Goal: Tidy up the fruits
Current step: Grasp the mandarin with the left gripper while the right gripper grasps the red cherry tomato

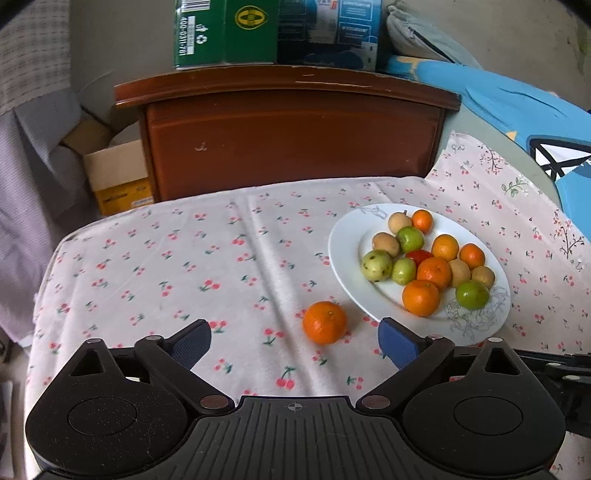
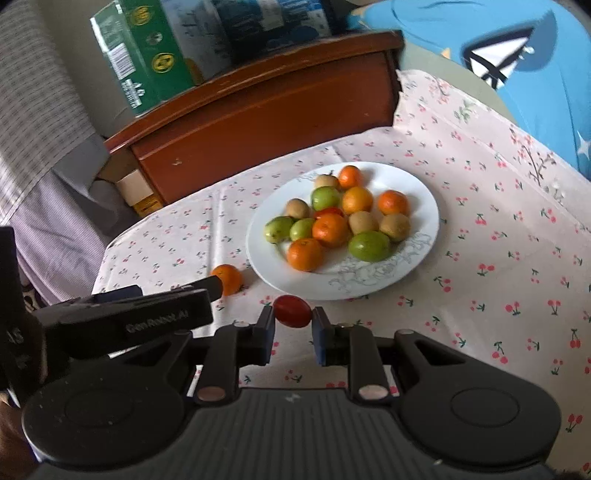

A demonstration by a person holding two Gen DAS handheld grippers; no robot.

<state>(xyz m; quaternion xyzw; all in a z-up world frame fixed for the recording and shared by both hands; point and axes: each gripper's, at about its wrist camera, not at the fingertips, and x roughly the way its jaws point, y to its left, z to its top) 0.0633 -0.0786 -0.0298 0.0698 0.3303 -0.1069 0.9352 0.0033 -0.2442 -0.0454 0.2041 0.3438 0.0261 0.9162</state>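
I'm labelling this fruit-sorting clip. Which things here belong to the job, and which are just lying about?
Job: white plate of fruit, loose orange, red tomato in the right claw, open left claw.
Lying about: green box, wooden cabinet, cardboard box.

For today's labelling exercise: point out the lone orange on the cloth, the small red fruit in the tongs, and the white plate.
Lone orange (image 1: 324, 322): left wrist view, middle of its peel.
Small red fruit (image 2: 292, 311): right wrist view, its centre.
White plate (image 1: 345, 254): left wrist view, bare left rim.
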